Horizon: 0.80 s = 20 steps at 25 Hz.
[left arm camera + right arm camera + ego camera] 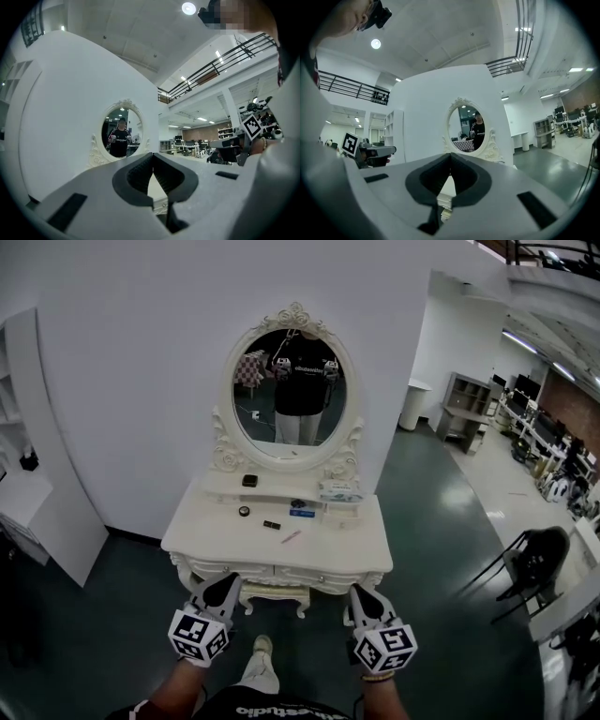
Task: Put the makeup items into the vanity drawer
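- A person stood before a white vanity (211, 542) with an oval mirror (292, 390), seen from a camera on their head that looked steeply down.
- The left gripper (221, 591) and the right gripper (362, 598) were held level and side by side, just short of the vanity's front edge and touching nothing.
- Each gripper's own view showed its jaws pressed together at the tips with nothing between them: the left gripper (153, 158) and the right gripper (450, 158) were both empty.
- The makeup items lay on the vanity top, well apart from both grippers: a dark compact (249, 480) on the raised back ledge, a small round pot (244, 511), a short black stick (272, 524), a pink stick (292, 536) and a blue item (302, 513).
- The vanity drawer (281, 573) sat in the front panel and looked shut. Its handle was too small to make out.
- By my judgement the task had not properly begun, with no item lifted and the drawer unopened.
- The next move probably called for spreading one gripper's jaws, closing them on the drawer handle and pulling it out towards the person, leaving the other gripper free for the nearest item.
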Each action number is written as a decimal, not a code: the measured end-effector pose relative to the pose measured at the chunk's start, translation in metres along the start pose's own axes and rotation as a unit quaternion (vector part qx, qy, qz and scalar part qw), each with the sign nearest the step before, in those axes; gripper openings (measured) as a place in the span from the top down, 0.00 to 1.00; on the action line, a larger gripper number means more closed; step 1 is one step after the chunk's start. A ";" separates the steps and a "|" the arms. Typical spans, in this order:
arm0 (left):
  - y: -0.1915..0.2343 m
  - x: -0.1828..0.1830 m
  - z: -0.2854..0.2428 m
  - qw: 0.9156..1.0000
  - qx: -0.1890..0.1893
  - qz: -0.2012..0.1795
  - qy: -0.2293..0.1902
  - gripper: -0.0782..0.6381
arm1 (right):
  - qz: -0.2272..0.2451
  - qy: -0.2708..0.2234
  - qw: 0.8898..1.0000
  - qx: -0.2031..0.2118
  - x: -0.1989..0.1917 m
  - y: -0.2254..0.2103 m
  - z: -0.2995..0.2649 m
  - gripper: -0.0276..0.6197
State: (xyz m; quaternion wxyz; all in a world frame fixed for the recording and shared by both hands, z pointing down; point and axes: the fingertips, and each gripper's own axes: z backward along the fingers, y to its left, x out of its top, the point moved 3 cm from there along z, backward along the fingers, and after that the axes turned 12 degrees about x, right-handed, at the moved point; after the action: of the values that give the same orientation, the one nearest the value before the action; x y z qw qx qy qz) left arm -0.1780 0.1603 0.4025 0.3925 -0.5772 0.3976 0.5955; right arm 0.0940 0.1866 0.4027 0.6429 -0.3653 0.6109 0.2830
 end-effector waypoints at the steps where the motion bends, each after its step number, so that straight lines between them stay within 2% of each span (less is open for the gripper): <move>1: 0.001 -0.001 -0.002 1.000 0.001 0.001 0.001 0.88 | 0.000 0.001 1.000 0.001 -0.001 -0.001 -0.003 0.97; 10: 0.009 -0.016 -0.039 1.000 -0.005 0.004 0.011 0.88 | 0.002 0.016 1.000 -0.004 -0.004 -0.023 -0.025 0.97; 20: 0.023 -0.011 -0.124 1.000 -0.027 0.015 -0.002 0.88 | 0.017 0.026 0.999 -0.008 0.015 -0.070 -0.082 0.97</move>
State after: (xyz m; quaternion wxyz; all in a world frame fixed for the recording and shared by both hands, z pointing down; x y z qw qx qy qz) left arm -0.1527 0.0366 0.4117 0.3685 -0.5806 0.3888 0.6131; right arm 0.1045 0.0781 0.3974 0.6192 -0.3674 0.6308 0.2894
